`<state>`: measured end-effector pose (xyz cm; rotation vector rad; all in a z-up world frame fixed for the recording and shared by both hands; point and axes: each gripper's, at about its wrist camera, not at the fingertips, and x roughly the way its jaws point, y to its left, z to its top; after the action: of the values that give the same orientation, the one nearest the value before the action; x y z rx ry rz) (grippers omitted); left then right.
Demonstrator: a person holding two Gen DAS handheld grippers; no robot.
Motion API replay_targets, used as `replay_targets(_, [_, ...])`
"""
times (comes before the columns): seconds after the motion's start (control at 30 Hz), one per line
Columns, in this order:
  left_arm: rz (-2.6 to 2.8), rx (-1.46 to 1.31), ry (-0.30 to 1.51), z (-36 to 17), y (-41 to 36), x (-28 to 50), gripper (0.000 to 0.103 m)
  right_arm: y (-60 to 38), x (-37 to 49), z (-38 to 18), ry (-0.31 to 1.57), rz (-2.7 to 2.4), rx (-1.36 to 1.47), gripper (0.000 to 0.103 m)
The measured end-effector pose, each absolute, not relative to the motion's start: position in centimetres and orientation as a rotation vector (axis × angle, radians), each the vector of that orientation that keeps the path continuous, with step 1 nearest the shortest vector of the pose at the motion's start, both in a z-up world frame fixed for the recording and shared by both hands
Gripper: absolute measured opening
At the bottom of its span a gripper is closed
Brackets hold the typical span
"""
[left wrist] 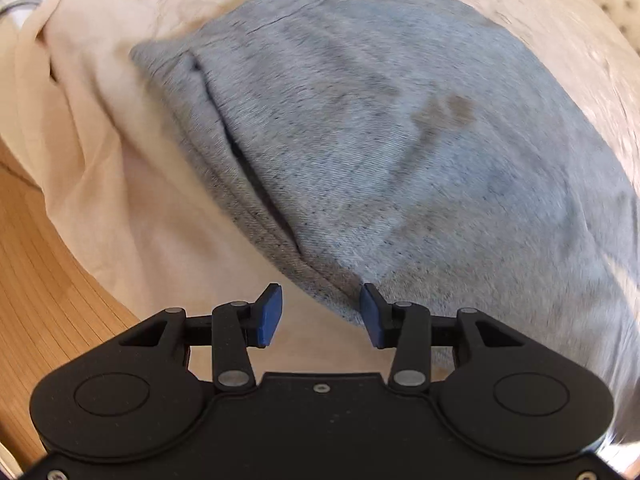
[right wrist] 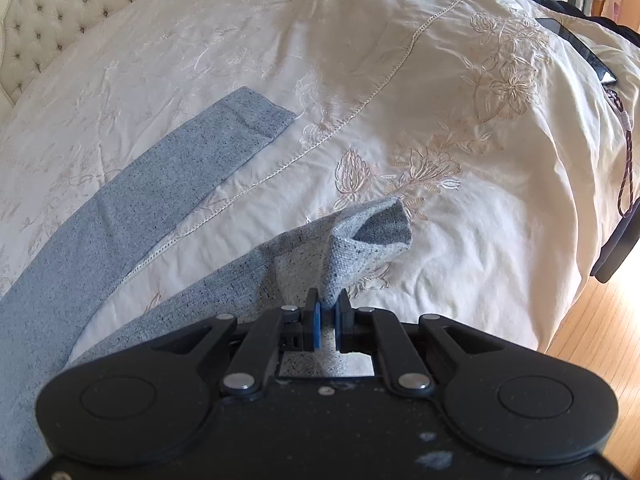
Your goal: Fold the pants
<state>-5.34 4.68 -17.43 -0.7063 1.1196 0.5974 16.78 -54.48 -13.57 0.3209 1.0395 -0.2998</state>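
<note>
- Clearly early in the fold: pants (left wrist: 360,140) lying on the cream bedspread (left wrist: 132,184), legs spread apart, nothing doubled over yet.
- Left gripper (left wrist: 321,315) at 6 o'clock of the left wrist view, blue pads (left wrist: 271,314) parted wide, holding nothing; hovering just above the near edge of the waist end, whose folded seam runs from 10 o'clock down toward 6.
- Hard to say whether the right-hand pad touches the cloth; view blurred with motion.
- Wooden floor (left wrist: 44,280) showing at 8 o'clock, beyond the bed's edge.
- Right gripper (right wrist: 327,322) at 6 o'clock of the right wrist view, pads pinched tight on the hem of the nearer pant leg (right wrist: 360,240), cuff lifted and tented off the bedspread.
- Other leg (right wrist: 160,160) flat, stretching toward 11 o'clock, well apart from the held one.
- Next, by judgement: carry the raised leg across toward 10 o'clock and lay it on its twin, hems matched; left gripper to close on the waistband first, or pin it, lest the whole garment drag.
- Dark phone-like slab (right wrist: 576,50) at 2 o'clock, well clear.
</note>
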Motion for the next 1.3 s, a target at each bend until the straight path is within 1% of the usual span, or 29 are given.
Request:
replay_targets(0.2, [0.560, -0.724, 1.077, -17.8, 5.6, -3.6, 0.051, -55.0, 16.6, -13.2, 1.025, -0.318, 0.337, 0.008])
replay_targets(0.33, [0.570, -0.829, 1.082, -18.4, 6.9, -2.8, 0.051, -55.4, 16.6, -13.0, 1.016, -0.330, 0.384, 0.008])
replay_targets(0.4, [0.595, -0.892, 1.087, -18.3, 7.6, -2.8, 0.040, -55.4, 16.8, -12.7, 1.006, -0.332, 0.393, 0.008])
replay_targets(0.43, [0.590, -0.900, 1.085, -17.9, 7.9, -2.8, 0.023, -55.3, 16.9, -12.4, 0.999, -0.330, 0.398, 0.008])
replay_targets(0.47, [0.587, -0.896, 1.078, -17.2, 8.2, -2.7, 0.015, -55.3, 16.9, -12.1, 0.990, -0.328, 0.403, 0.008])
replay_targets(0.57, [0.518, -0.895, 0.982, -13.7, 8.8, -3.0, 0.014, -55.6, 16.7, -10.1, 0.933, -0.327, 0.434, 0.008])
replay_targets(0.67, [0.465, -0.794, 0.921, -9.4, 8.7, -2.9, 0.013, -56.5, 16.2, -8.3, 0.881, -0.338, 0.494, 0.008])
replay_targets(0.8, [0.461, -0.733, 0.889, -5.7, 9.0, -3.5, 0.013, -58.1, 15.1, -7.7, 0.858, -0.388, 0.575, 0.008])
replay_targets(1.03, [0.520, -0.710, 0.967, -4.3, 9.3, -3.3, 0.013, -60.6, 14.5, -9.1, 0.926, -0.487, 0.663, 0.008])
replay_targets(1.17, [0.566, -0.738, 0.946, -3.5, 9.7, -1.2, 0.013, -60.6, 17.3, -8.9, 0.927, -0.453, 0.677, 0.008])
replay_targets(1.3, [0.613, -0.760, 0.917, -3.3, 10.3, 3.6, 0.013, -60.4, 22.6, -9.3, 0.918, -0.403, 0.720, 0.008])
